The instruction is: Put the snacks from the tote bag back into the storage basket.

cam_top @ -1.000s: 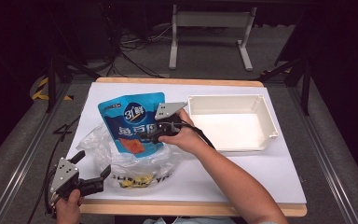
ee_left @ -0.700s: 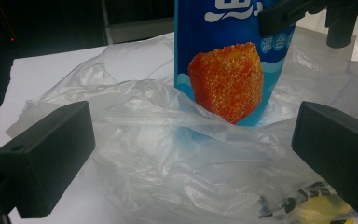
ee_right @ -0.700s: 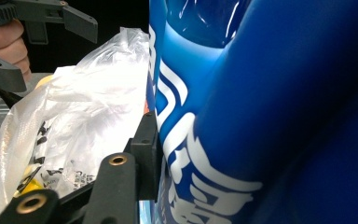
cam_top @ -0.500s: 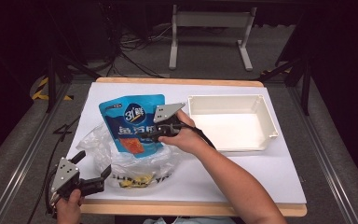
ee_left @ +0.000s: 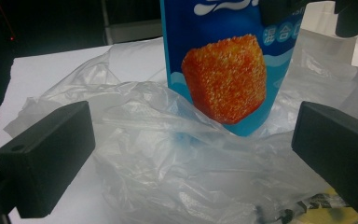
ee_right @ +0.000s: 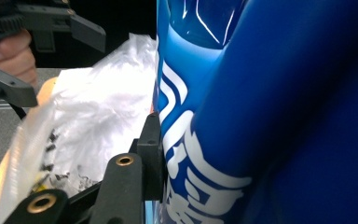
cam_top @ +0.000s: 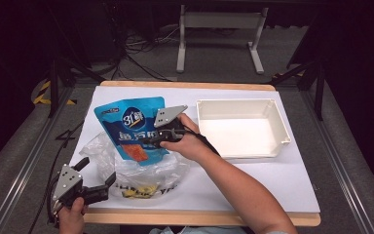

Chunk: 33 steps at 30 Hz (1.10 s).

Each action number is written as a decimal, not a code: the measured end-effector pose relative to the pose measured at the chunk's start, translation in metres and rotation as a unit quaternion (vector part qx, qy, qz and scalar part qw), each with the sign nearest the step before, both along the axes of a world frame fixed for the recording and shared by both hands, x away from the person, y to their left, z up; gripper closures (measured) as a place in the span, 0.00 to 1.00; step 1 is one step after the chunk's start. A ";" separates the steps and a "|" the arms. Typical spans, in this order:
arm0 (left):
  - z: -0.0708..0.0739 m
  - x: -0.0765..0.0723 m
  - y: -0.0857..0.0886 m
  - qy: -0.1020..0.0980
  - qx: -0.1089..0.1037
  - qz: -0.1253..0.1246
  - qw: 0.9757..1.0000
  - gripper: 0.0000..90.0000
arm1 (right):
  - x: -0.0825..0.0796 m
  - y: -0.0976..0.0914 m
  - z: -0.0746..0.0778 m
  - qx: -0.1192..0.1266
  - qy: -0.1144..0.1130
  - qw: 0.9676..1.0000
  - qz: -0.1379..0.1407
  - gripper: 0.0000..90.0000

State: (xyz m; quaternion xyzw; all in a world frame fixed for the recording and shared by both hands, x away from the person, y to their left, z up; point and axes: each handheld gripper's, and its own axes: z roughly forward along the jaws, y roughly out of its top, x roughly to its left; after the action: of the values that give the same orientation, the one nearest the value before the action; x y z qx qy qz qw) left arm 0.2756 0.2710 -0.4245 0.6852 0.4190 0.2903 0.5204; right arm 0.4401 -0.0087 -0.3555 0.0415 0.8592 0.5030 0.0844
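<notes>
From the high view we see a white-covered table (cam_top: 272, 180) with a blue snack pouch (cam_top: 129, 126) standing over a crumpled clear plastic bag (cam_top: 146, 170) on its left half. The right gripper (cam_top: 151, 141) is clamped on the pouch's right edge, the hand (cam_top: 187, 144) behind it and the forearm reaching in from the lower right. The pouch's lower end sits at the mouth of the bag, overlapping the plastic. To the right, just beside the hand, lies an empty white tray (cam_top: 282, 124). At the near left corner the left gripper (cam_top: 97, 178) sits in the left hand (cam_top: 70, 217), its jaws spread wide and holding nothing, close to the bag's near-left edge.

In the left gripper view we look between two black jaws set far apart, with the rumpled plastic bag (ee_left: 168, 158) lying between and beyond them (neither jaw visibly pinches it). The pouch (ee_left: 223, 70) rises behind the folds, an orange breaded square printed on it, its bottom tucked into the plastic. The other gripper's dark parts show at the top right.

In the right gripper view the blue pouch (ee_right: 270, 112) looms against the lens, one black jaw pressed flat against its printed face. Beyond it lie the clear bag (ee_right: 88, 130) and, top left, the left gripper (ee_right: 51, 28) in its hand.
</notes>
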 end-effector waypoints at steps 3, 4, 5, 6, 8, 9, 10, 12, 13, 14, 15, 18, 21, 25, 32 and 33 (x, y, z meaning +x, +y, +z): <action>0.000 0.000 0.001 -0.004 -0.003 0.002 1.000 0.00 | -0.003 0.002 0.010 0.003 -0.007 1.000 0.004 0.67; 0.000 0.000 0.001 -0.004 -0.003 0.001 1.000 0.00 | -0.004 0.003 0.014 0.004 -0.010 1.000 0.005 0.67; 0.000 0.000 0.001 -0.004 -0.003 0.001 1.000 0.00 | -0.005 0.003 0.018 0.005 -0.014 1.000 0.006 0.67; 0.000 0.000 0.001 -0.005 -0.003 0.001 1.000 0.00 | -0.006 0.003 0.022 0.006 -0.014 1.000 0.009 0.67; 0.000 0.000 0.000 -0.002 0.001 -0.001 1.000 0.00 | -0.007 0.002 0.032 0.006 -0.013 1.000 0.017 0.67; 0.000 0.000 0.000 -0.002 0.001 -0.001 1.000 0.00 | -0.007 0.002 0.032 0.006 -0.013 1.000 0.017 0.67; 0.000 0.000 0.000 0.000 0.002 -0.001 1.000 0.00 | -0.008 0.002 0.037 0.005 -0.014 1.000 0.019 0.67; 0.000 0.000 -0.001 -0.001 0.000 -0.002 1.000 0.00 | -0.010 0.001 0.045 0.004 -0.019 1.000 0.020 0.67; 0.000 0.000 -0.001 -0.001 0.001 -0.002 1.000 0.00 | -0.011 0.000 0.049 0.004 -0.019 1.000 0.021 0.67; 0.000 0.000 -0.001 -0.001 0.002 -0.002 1.000 0.00 | -0.012 -0.001 0.053 0.005 -0.019 1.000 0.021 0.67; 0.000 0.000 -0.001 -0.002 0.001 -0.003 1.000 0.00 | -0.012 -0.002 0.055 0.007 -0.018 1.000 0.021 0.67; -0.001 0.001 -0.001 0.000 0.001 -0.002 1.000 0.00 | -0.015 -0.006 0.066 0.009 -0.027 0.999 0.020 0.67; -0.001 0.001 -0.002 0.000 0.002 -0.002 1.000 0.00 | -0.017 -0.009 0.072 0.012 -0.029 0.999 0.023 0.67; -0.001 0.001 -0.001 0.002 0.003 -0.002 1.000 0.00 | -0.019 -0.012 0.078 0.022 -0.027 0.999 0.025 0.67; -0.001 0.001 -0.001 0.004 0.003 -0.002 1.000 0.00 | -0.023 -0.019 0.091 0.028 -0.032 0.999 0.026 0.67; -0.001 0.001 -0.001 0.004 0.003 -0.002 1.000 0.00 | -0.023 -0.020 0.092 0.027 -0.032 0.999 0.027 0.67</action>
State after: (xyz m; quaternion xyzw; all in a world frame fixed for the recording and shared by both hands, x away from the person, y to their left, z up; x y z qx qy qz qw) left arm 0.2767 0.2701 -0.4254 0.6886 0.4189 0.2878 0.5172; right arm 0.4167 -0.0292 -0.2630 0.0045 0.8428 0.5294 0.0974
